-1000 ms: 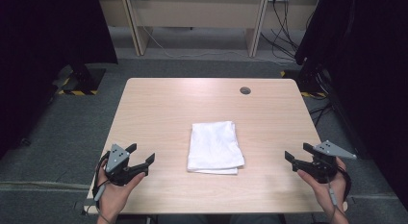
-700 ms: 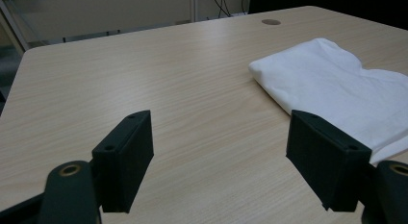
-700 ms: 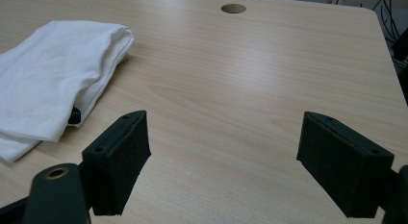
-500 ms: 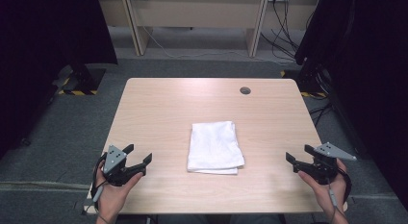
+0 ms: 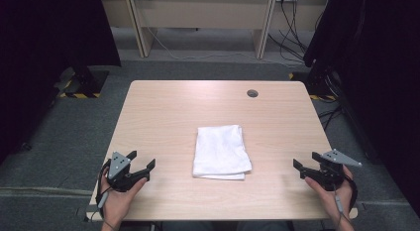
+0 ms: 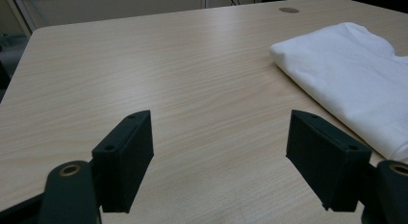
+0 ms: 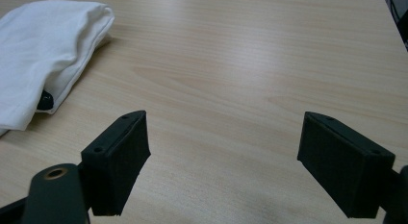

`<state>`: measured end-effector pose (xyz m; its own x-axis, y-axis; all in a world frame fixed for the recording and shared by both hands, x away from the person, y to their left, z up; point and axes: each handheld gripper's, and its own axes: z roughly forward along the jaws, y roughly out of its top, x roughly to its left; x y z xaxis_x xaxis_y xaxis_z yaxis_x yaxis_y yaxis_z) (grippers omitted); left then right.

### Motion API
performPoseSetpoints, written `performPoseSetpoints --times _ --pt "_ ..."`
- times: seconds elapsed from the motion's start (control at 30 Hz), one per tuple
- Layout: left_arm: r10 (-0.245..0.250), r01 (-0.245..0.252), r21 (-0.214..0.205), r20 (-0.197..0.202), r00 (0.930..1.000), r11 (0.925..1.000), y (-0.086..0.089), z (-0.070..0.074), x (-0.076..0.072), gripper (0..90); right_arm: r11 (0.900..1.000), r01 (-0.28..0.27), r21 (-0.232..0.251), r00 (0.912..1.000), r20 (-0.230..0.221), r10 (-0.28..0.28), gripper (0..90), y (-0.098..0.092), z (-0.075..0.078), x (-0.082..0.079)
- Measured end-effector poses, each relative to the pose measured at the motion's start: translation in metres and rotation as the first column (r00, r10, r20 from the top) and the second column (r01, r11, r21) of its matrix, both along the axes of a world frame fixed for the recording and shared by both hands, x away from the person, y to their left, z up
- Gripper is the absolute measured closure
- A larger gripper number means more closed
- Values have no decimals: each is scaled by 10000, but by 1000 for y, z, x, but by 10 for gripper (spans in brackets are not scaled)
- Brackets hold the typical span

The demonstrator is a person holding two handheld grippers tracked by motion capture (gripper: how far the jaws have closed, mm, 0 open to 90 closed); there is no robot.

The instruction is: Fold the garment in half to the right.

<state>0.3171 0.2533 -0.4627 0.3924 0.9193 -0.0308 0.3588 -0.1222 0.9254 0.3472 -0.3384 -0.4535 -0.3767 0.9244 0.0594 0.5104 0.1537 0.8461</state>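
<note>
Wooden table (image 5: 163,117) on grey carpet | folded white cloth (image 5: 221,151) lies mid-table, long axis running away from me | my left gripper (image 5: 140,165) and right gripper (image 5: 305,167) flank cloth, both released, holding nothing, left slightly nearer | small dark object (image 7: 45,100) under cloth edge, unidentifiable

Soft white cloth (image 5: 221,151) — smooth matt wood table (image 5: 168,112)

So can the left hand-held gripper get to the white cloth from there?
Probably yes. The left hand-held gripper is open, and bare table lies between it and the folded white cloth, with nothing in the way.
</note>
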Motion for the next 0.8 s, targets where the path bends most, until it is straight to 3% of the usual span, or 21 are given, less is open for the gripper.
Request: performPoseSetpoints --times 0.8 --pt "177 -178 -33 -175 9997 9998 2 -16 4 242 9996 265 -1 9995 -157 -265 182 -6 -13 2"
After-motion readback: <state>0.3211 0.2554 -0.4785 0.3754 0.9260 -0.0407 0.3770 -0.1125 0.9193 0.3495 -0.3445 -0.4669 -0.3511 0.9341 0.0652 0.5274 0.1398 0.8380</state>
